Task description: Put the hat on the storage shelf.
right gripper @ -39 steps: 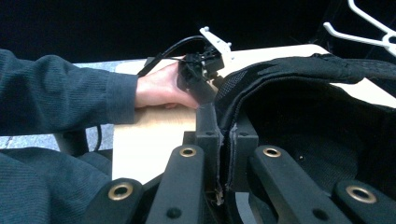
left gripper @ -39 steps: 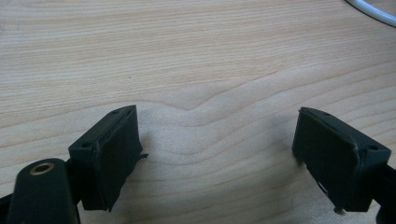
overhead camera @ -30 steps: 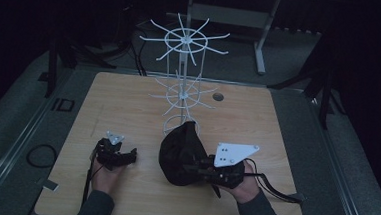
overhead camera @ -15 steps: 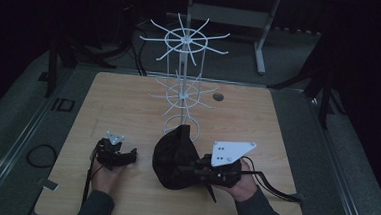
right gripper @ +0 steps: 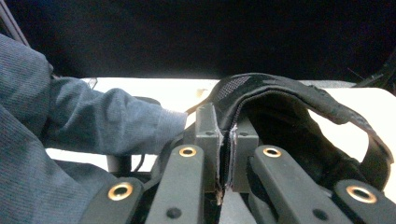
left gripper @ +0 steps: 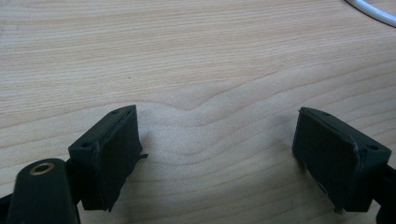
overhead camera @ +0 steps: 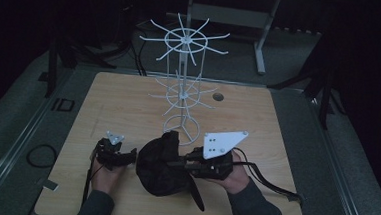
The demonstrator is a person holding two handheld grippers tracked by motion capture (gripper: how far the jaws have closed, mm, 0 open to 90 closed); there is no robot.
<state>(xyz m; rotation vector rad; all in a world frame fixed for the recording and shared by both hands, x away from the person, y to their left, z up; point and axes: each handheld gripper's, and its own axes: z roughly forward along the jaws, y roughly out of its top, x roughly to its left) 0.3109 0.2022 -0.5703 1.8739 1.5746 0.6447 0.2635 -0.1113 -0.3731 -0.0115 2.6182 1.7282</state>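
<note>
Shifted leftward, black cap (overhead camera: 160,163) clenched in right tongs (right gripper: 229,154) — left tongs (left gripper: 215,154) released, near wire rack (overhead camera: 182,87).

tabletop (overhead camera: 108,107): pale wood grain, running under both claws and bare in the gap between the left claw's jaws.
wire rack (overhead camera: 182,82): white, upright, two tiers of spokes on a central post, standing beyond the right claw toward the far edge; its ring base sits just past the claws.
round hole (overhead camera: 218,96): dark, in the tabletop, beyond the right claw and beside the rack.
grey floor (overhead camera: 370,163): surrounds the tabletop.
cable loop (overhead camera: 40,156): dark, on the floor outward of the left claw.
</note>
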